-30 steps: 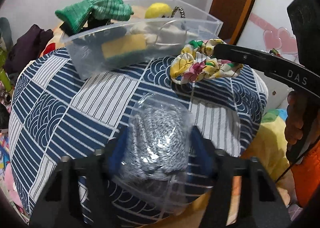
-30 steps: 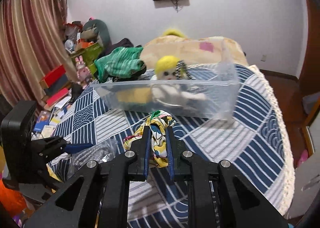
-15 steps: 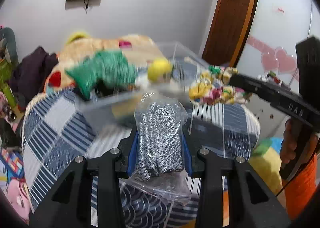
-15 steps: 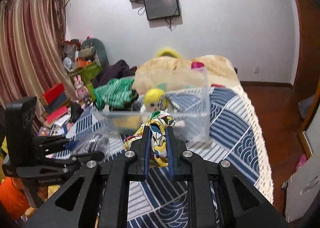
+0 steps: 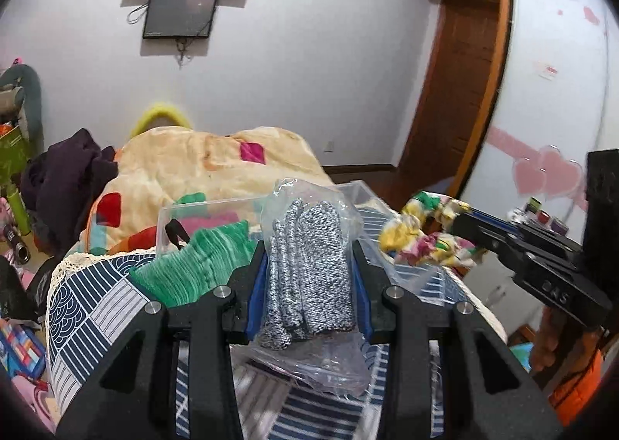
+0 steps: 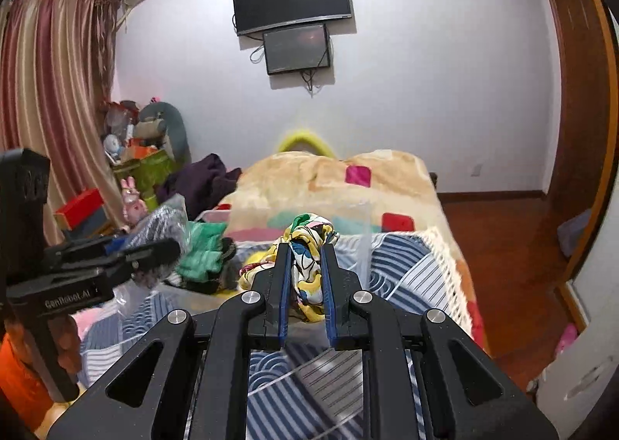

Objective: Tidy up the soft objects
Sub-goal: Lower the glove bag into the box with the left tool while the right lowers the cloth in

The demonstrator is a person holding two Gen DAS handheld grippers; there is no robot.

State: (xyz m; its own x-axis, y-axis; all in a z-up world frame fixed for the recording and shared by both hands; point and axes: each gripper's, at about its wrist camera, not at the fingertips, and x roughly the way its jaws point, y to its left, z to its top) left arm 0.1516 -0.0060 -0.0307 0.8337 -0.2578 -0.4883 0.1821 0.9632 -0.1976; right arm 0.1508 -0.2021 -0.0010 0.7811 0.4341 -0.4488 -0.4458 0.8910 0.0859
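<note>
At nine o'clock in the left wrist view, a green knitted cloth (image 5: 193, 266) hangs over the clear plastic bin (image 5: 201, 208). At centre, the left gripper (image 5: 309, 277) clamps a bagged grey knit item (image 5: 313, 273) above the striped blue quilt (image 5: 96, 297). At three o'clock, the right gripper (image 6: 305, 277) pinches a floral scrunchie (image 6: 309, 246) above the bin's near edge.

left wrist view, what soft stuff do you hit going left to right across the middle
dark purple clothing pile → green knit item in the clear bin → bagged grey knit gloves in the left hand-held gripper → floral scrunchie held by the right hand-held gripper
</note>
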